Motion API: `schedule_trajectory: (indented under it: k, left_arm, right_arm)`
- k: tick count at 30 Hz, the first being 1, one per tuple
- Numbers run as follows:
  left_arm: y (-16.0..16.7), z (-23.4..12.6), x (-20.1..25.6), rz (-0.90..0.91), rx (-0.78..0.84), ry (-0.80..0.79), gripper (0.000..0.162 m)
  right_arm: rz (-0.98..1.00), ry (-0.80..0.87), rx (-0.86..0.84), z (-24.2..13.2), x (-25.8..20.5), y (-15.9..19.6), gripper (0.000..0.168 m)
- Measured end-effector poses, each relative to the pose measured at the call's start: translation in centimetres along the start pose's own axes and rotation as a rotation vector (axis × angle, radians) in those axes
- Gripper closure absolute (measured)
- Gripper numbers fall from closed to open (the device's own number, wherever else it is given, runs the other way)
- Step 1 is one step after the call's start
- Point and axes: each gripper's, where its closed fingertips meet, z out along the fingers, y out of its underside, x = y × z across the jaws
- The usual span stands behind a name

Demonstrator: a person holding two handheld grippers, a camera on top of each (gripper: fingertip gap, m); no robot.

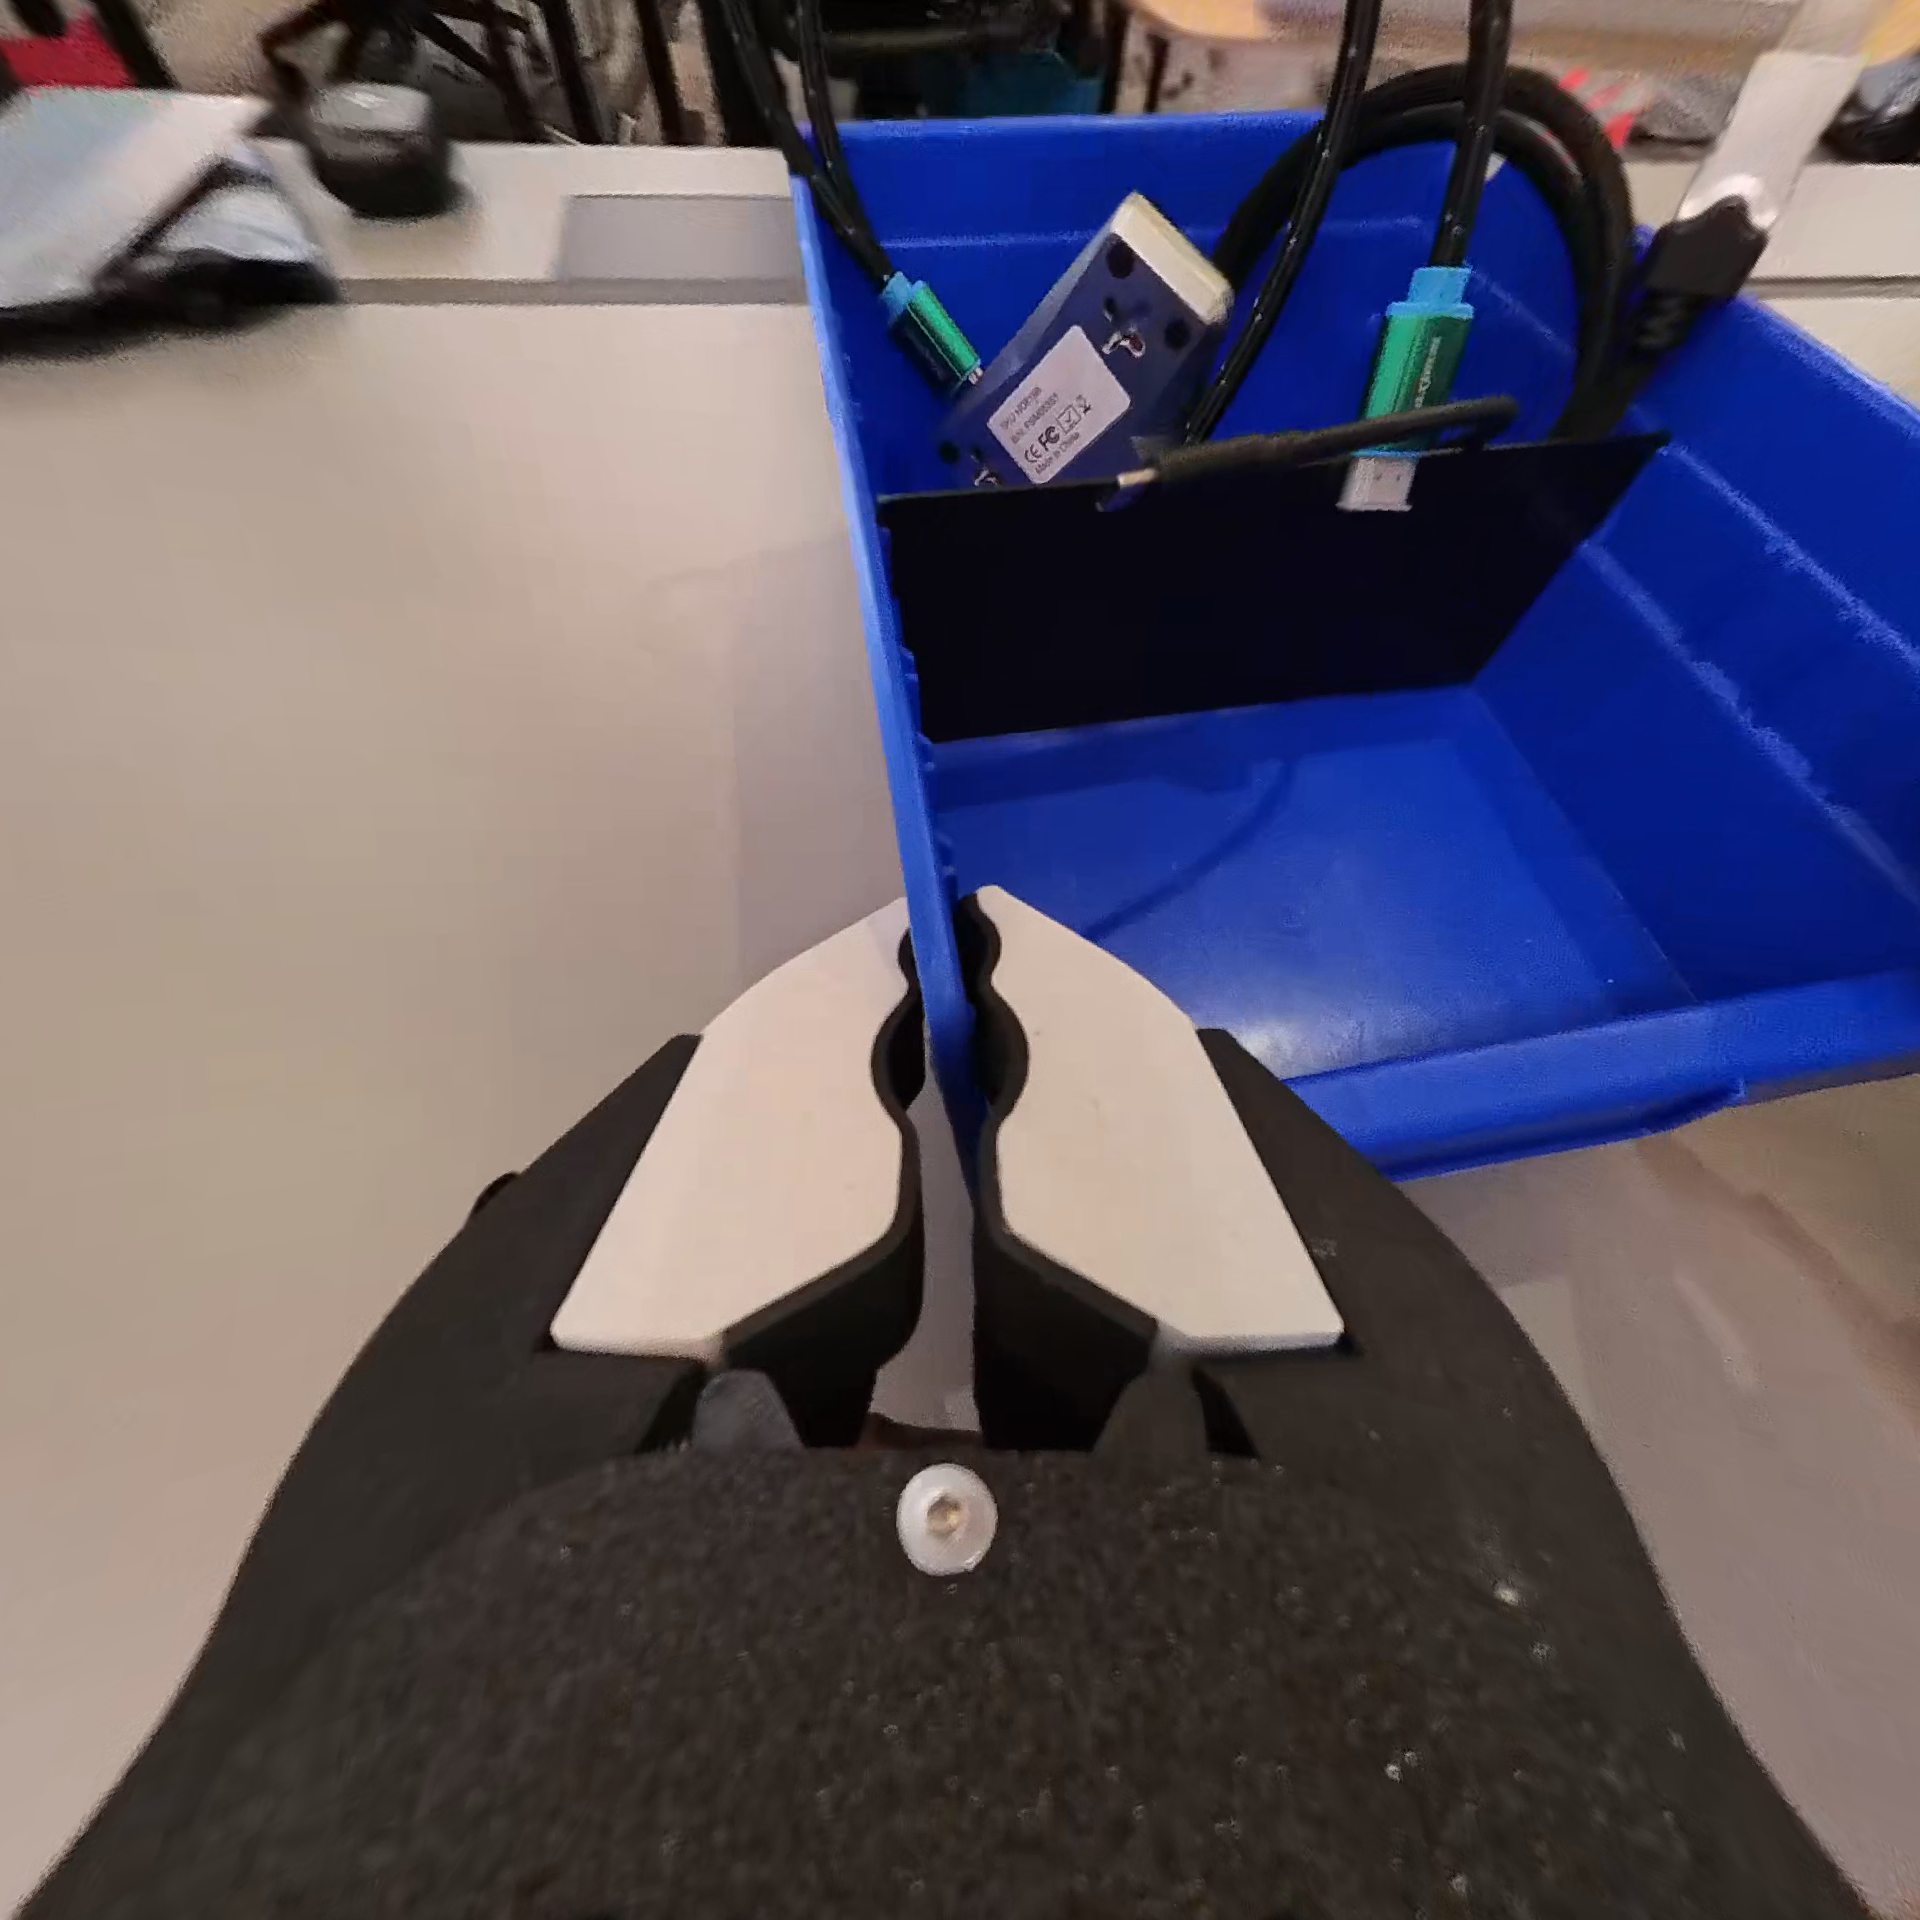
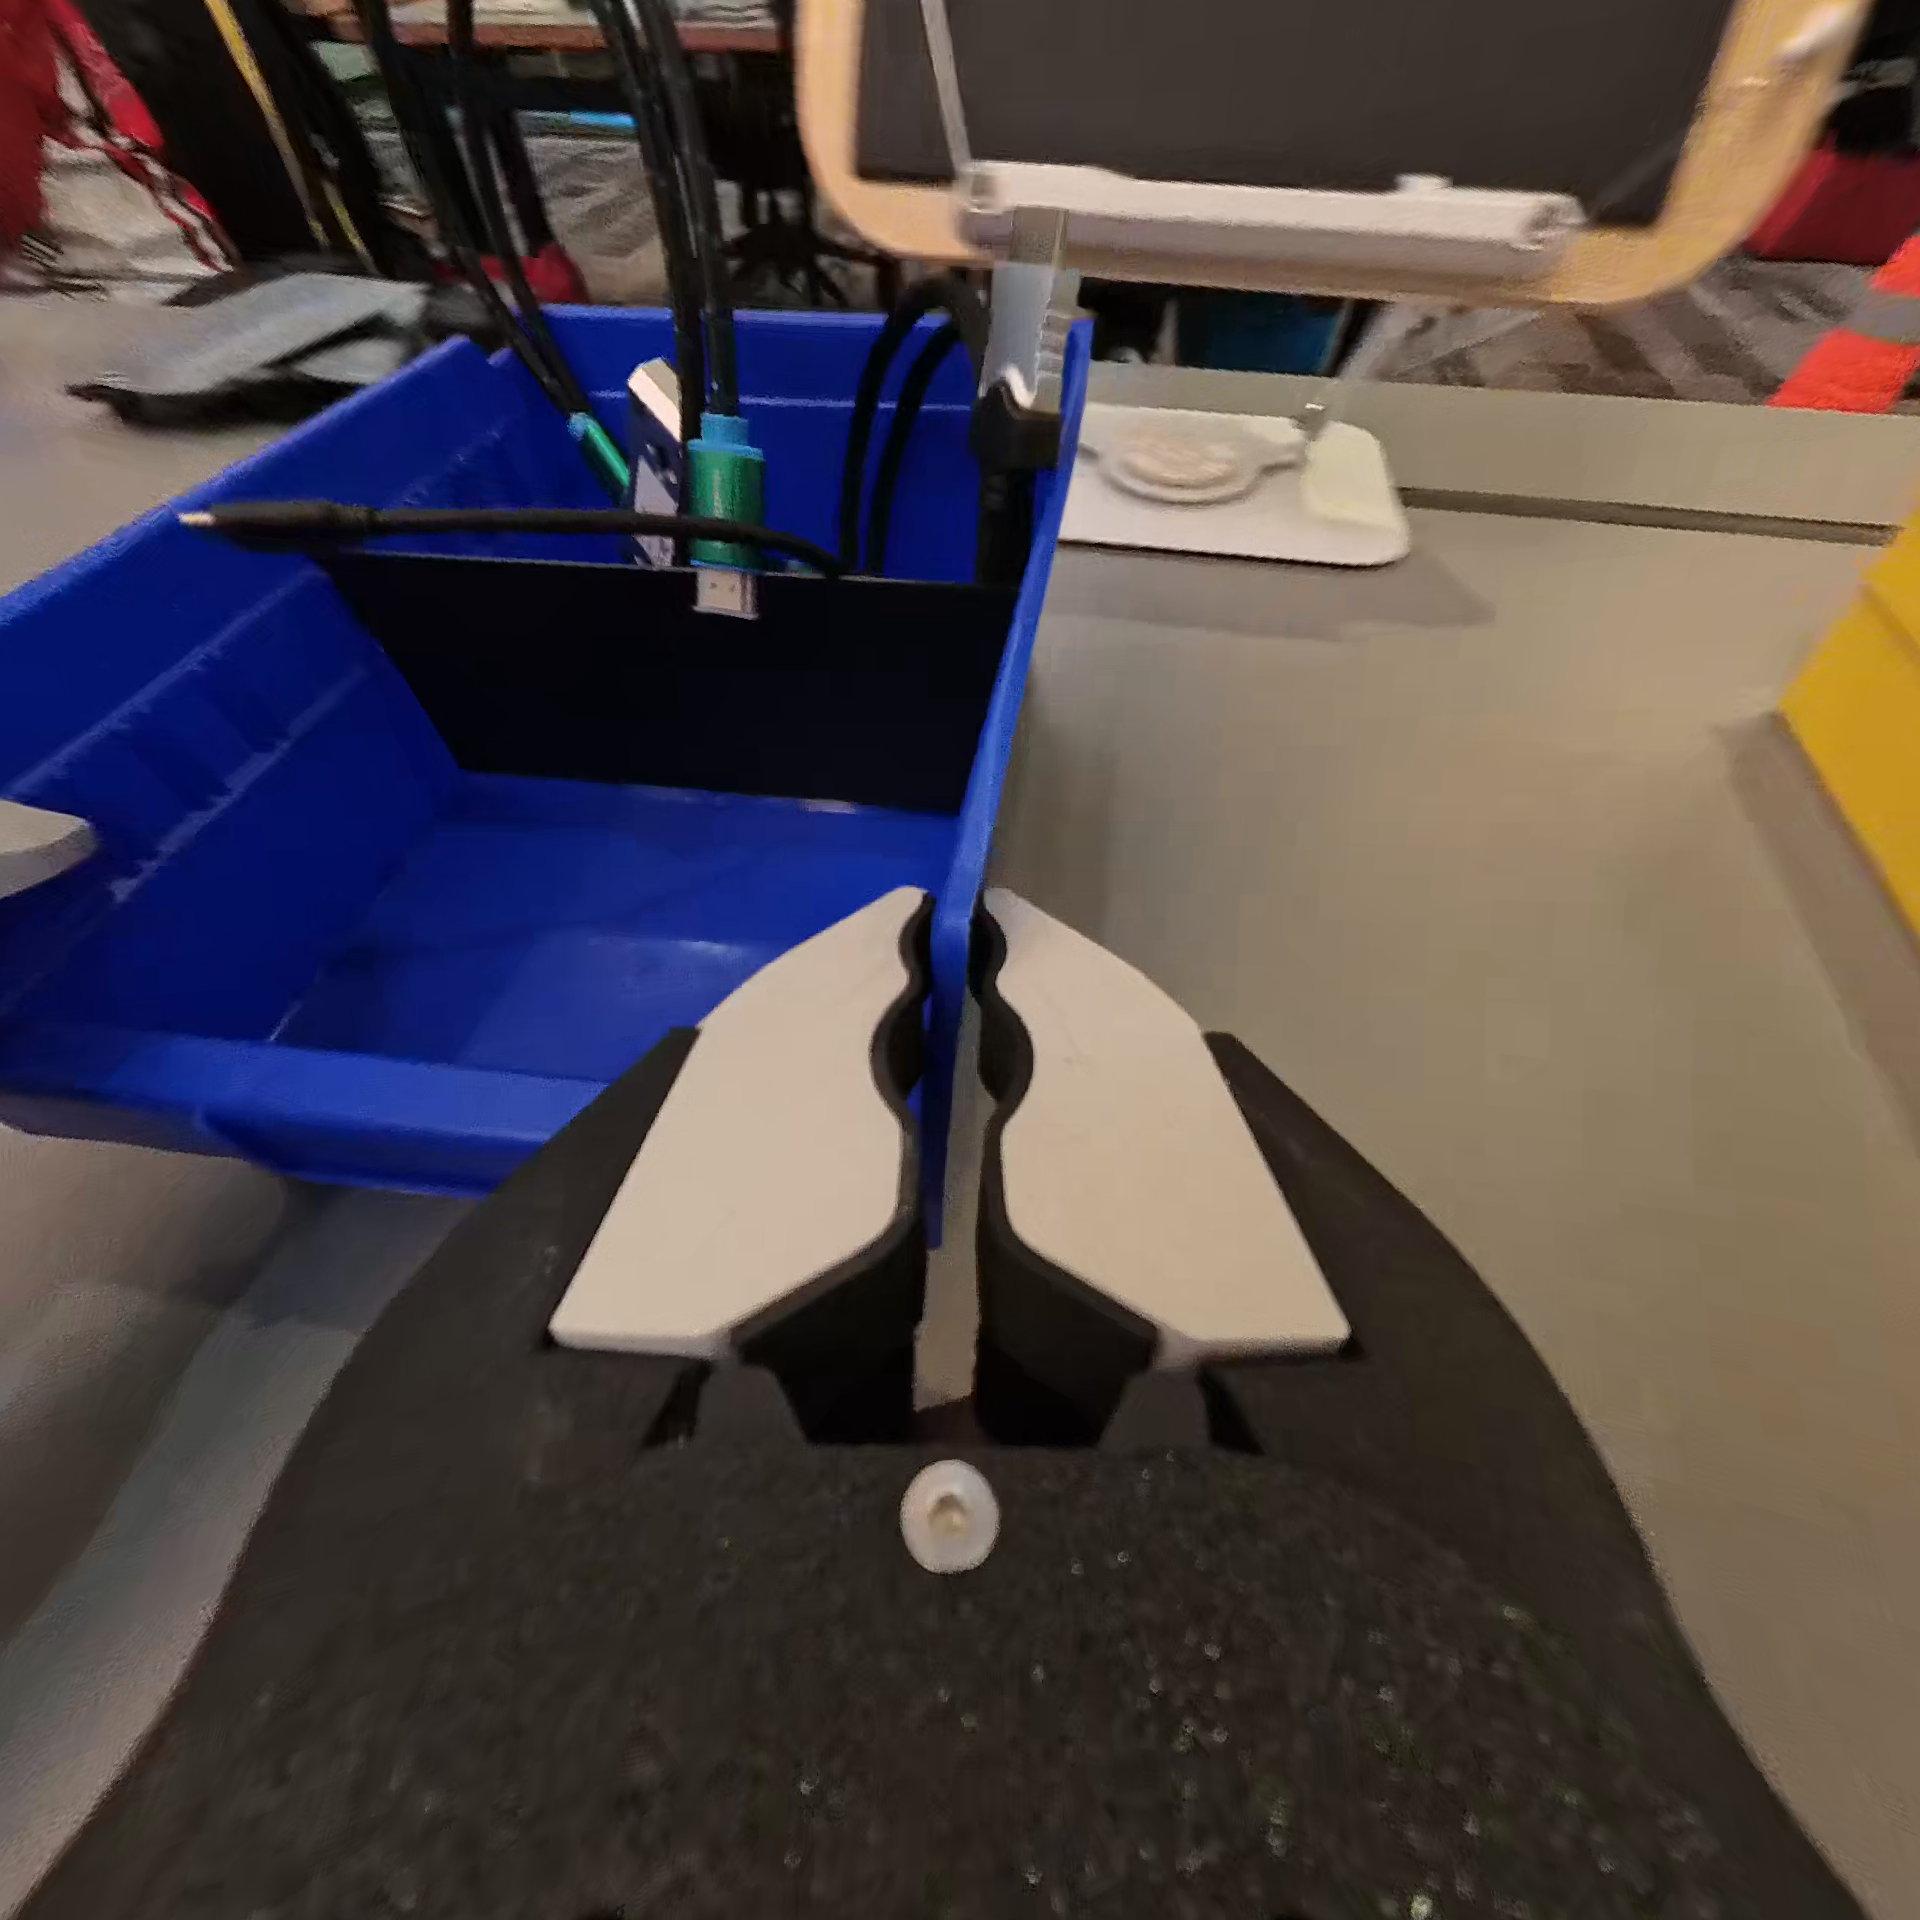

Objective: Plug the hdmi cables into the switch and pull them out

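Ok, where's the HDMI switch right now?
The switch leans tilted in the blue bin's rear compartment, behind the black divider, between two green-ended cable plugs.

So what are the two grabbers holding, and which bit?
Both hold the blue bin. The left gripper pinches its left side wall near the front; the right gripper pinches its right side wall.
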Motion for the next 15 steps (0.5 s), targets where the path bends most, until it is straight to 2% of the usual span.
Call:
schedule_trajectory:
  k: [5, 7, 9, 10, 12, 15]
  left_arm:
    - [-1.7, 0.2, -9.6, 0.095, 0.035, -0.076, 0.159]
    - [-1.7, 0.5, -12.7, 0.104, 0.017, -0.086, 0.158]
    - [-0.7, 1.1, -15.1, 0.094, -0.028, -0.086, 0.158]
    - [-0.2, 1.6, -16.0, 0.061, -0.038, -0.092, 0.158]
    - [-0.3, 1.7, -16.2, -0.054, 0.008, -0.059, 0.159]
    - [-0.3, 1.6, -15.9, -0.069, 0.016, -0.083, 0.159]
  right_arm:
    - [-0.049, -0.052, 0.031, 3.4, -9.0, -1.1, 0.163]
    - [-0.064, -0.073, 0.050, 4.3, -12.0, -1.4, 0.162]
    - [-0.067, -0.118, -0.001, 5.2, -14.5, -0.4, 0.161]
    - [-0.072, -0.142, -0.024, 5.4, -15.4, 0.3, 0.160]
    - [-0.089, -0.152, 0.033, 5.6, -16.2, 0.4, 0.158]
    - [-0.074, -0.239, 0.013, 5.7, -16.0, 0.3, 0.155]
